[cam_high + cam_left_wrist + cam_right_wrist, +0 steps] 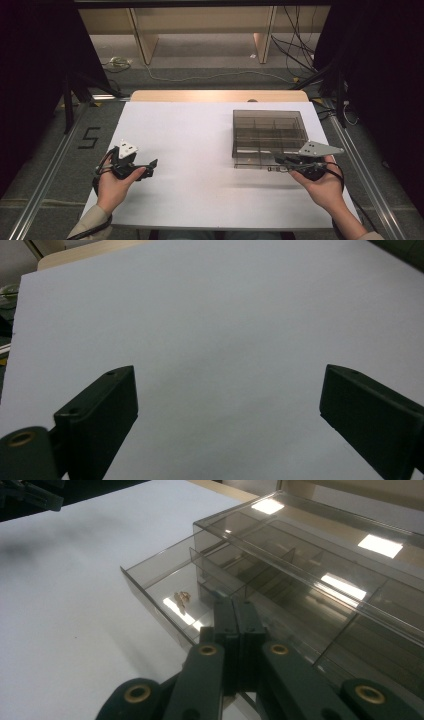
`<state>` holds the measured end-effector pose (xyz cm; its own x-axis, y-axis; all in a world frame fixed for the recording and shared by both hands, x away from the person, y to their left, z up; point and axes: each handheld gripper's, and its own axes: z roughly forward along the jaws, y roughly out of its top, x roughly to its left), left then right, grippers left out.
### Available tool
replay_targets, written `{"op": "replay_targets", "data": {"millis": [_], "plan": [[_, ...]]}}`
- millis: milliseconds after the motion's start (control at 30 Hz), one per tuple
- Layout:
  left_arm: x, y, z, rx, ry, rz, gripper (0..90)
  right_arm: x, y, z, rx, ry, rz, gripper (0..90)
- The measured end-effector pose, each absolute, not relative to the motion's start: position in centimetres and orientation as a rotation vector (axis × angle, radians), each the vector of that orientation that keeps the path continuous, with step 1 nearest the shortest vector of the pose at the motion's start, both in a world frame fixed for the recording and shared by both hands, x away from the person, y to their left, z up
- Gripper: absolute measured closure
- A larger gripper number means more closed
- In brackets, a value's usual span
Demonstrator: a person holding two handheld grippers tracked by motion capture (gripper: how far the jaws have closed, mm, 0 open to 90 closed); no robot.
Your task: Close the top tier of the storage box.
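A smoky see-through compartment box [269,132] stands on the right half of the white table [195,150]. In the right gripper view its low drawer [160,565] is pulled partly out of the box [310,570], with a small brown item [182,599] lying in it. My right gripper [276,162] lies along the box's front edge. Its jaws [234,615] are pressed together over the drawer's thin front wall. My left gripper [146,167] is held at the table's left, far from the box. Its jaws [227,375] stand wide apart over bare tabletop with nothing between them.
The table's wooden far edge [220,95] shows beyond the white sheet. Metal rails [50,165] run along both sides on the floor. Cables [210,76] and wooden furniture legs [145,42] lie beyond the table.
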<state>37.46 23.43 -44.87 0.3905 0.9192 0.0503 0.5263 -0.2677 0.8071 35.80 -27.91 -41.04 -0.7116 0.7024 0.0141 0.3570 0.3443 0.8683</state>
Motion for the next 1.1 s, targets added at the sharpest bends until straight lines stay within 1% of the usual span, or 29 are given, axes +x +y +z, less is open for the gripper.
{"op": "replay_targets", "data": {"millis": [533, 1100], "plan": [[37.3, 23.5, -44.8, 1.922, 1.238, 0.689, 8.4, 34.6, -29.0, -41.1, 0.952, 2.259, 1.286, 90.0], [37.4, 23.5, -44.8, 1.924, 1.235, 0.69, 8.4, 34.0, -29.4, -42.1, 0.97, 2.338, 1.215, 90.0]]}}
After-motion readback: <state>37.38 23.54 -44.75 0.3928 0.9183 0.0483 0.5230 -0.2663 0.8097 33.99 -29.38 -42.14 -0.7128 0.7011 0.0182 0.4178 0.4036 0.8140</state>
